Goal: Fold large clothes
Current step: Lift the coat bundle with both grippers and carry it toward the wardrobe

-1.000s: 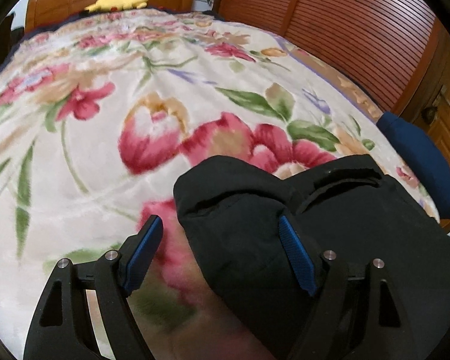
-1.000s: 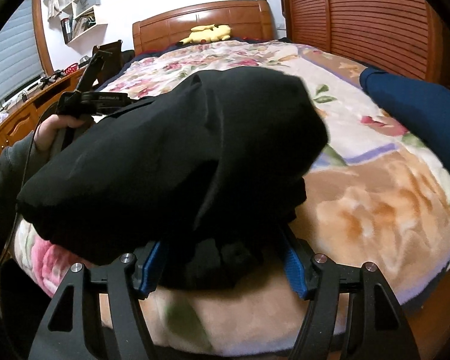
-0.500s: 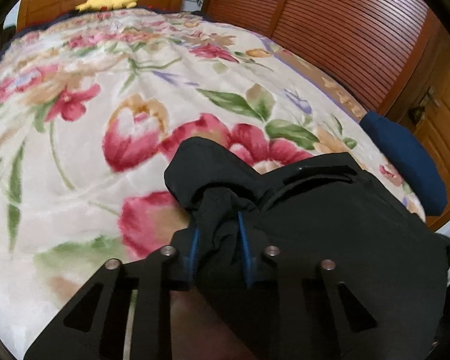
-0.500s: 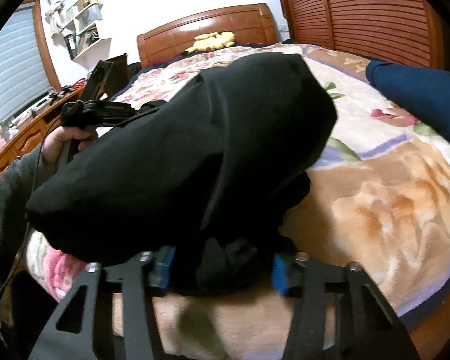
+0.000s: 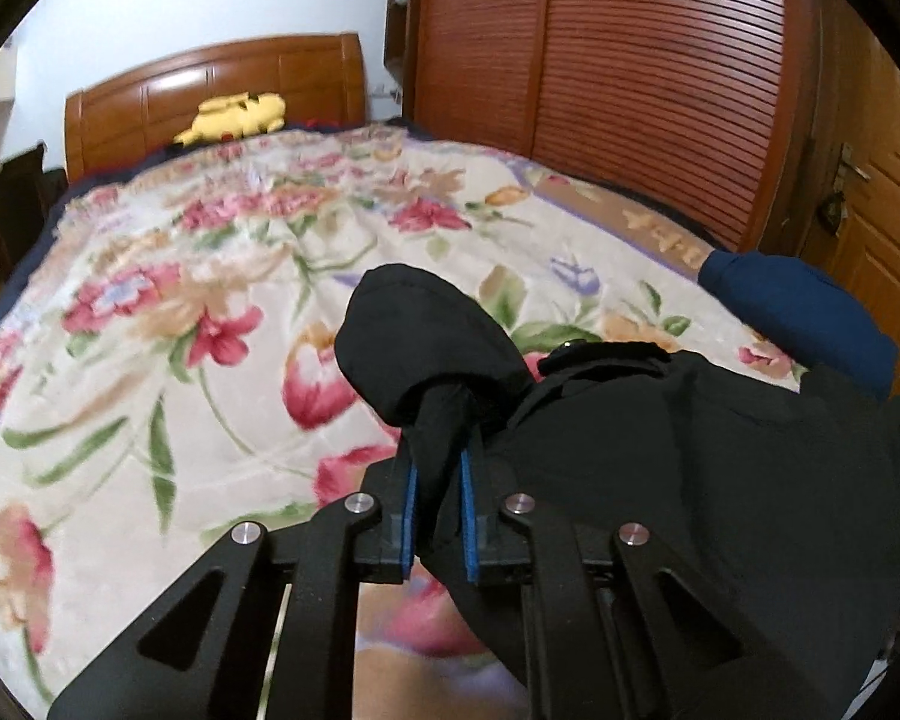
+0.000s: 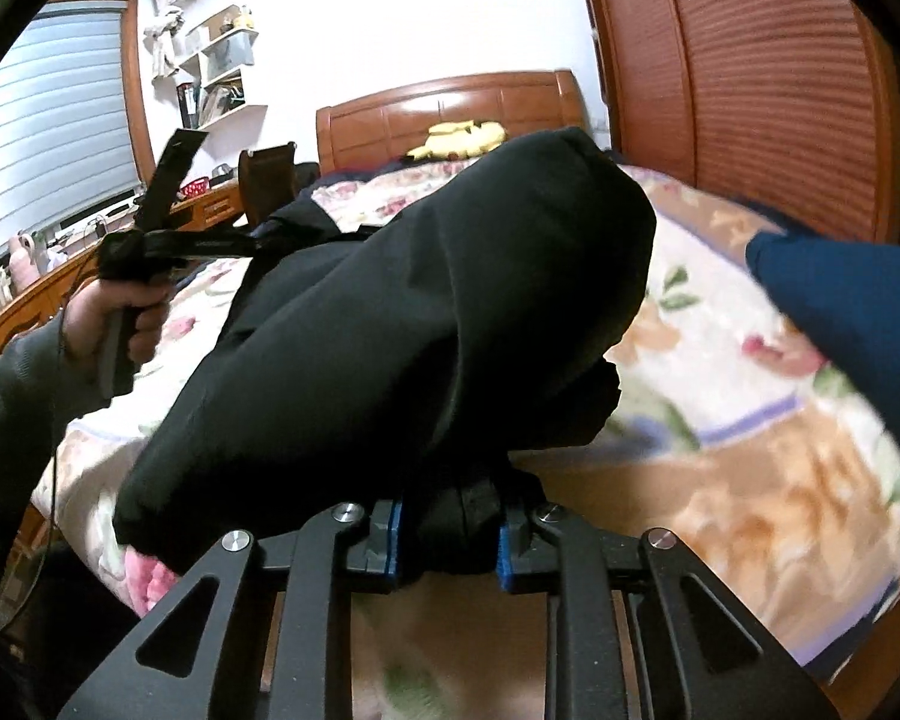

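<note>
We see a black jacket (image 5: pixel 660 450) of smooth, faintly shiny cloth, thick and padded in look, bunched into rounded folds over the near end of a bed. The blanket (image 5: pixel 210 312) beneath it is plush and fuzzy, cream with large red and pink flowers and green leaves.

Our left gripper (image 5: pixel 437 504) is clamped on a narrow fold of the jacket: the black fabric is squeezed thin between the two blue ribbed pads (image 5: pixel 410 516), and above them it swells into a rounded, puffy lump. The rest of the jacket slopes away to the right in broad, soft creases.

Our right gripper (image 6: pixel 448 531) is likewise closed on a thick wad of the same jacket, which fills the gap between its blue pads (image 6: pixel 395 534). From that view the jacket rises as a big dark dome, lifted off the blanket (image 6: pixel 720 432), with one smooth flap hanging to the left. Beyond it the left hand (image 6: pixel 114 318) grips the handle of the other tool.

A dark blue garment (image 5: pixel 798 312) lies at the bed's right edge, near the jacket. A yellow plush toy (image 5: pixel 234 114) rests against the glossy wooden headboard (image 5: pixel 210 78), and a slatted wooden wardrobe (image 5: pixel 630 72) stands along the right.
</note>
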Tool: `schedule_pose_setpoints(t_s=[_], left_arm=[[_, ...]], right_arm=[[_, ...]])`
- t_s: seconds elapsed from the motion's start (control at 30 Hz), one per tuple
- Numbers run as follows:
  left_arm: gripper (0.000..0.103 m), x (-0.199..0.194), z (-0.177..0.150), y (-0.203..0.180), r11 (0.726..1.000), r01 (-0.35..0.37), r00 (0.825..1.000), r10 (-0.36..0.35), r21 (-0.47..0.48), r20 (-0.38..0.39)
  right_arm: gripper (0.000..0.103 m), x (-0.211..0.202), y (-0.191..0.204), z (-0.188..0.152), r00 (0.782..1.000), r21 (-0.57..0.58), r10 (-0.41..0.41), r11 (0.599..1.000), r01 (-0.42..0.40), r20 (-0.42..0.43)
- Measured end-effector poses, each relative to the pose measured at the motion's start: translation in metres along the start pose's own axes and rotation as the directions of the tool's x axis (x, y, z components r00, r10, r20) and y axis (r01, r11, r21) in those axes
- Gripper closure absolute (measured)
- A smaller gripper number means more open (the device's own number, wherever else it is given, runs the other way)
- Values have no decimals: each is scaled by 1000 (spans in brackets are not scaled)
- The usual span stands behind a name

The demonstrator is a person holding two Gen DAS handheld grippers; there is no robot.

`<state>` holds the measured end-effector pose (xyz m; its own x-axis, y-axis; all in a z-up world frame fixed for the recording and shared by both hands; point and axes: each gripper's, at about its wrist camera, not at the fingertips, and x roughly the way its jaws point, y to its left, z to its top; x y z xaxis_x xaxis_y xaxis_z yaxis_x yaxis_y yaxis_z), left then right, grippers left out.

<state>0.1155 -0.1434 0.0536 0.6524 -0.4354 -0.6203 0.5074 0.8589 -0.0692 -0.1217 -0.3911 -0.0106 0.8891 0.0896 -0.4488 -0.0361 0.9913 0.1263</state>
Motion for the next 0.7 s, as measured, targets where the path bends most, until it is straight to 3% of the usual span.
schedule_pose_setpoints(t_s=[0.27,0.7], left_arm=[[91,-21,7,-22,998,-59,998,58,36,21],[91,-3,33,-82,994,-77,996,72,80,60]], right_arm=[[81,-11,-8,7,998,-50,-13,999,16,54],[82,-22,-37,8,994,-113,-43,992,54,98]])
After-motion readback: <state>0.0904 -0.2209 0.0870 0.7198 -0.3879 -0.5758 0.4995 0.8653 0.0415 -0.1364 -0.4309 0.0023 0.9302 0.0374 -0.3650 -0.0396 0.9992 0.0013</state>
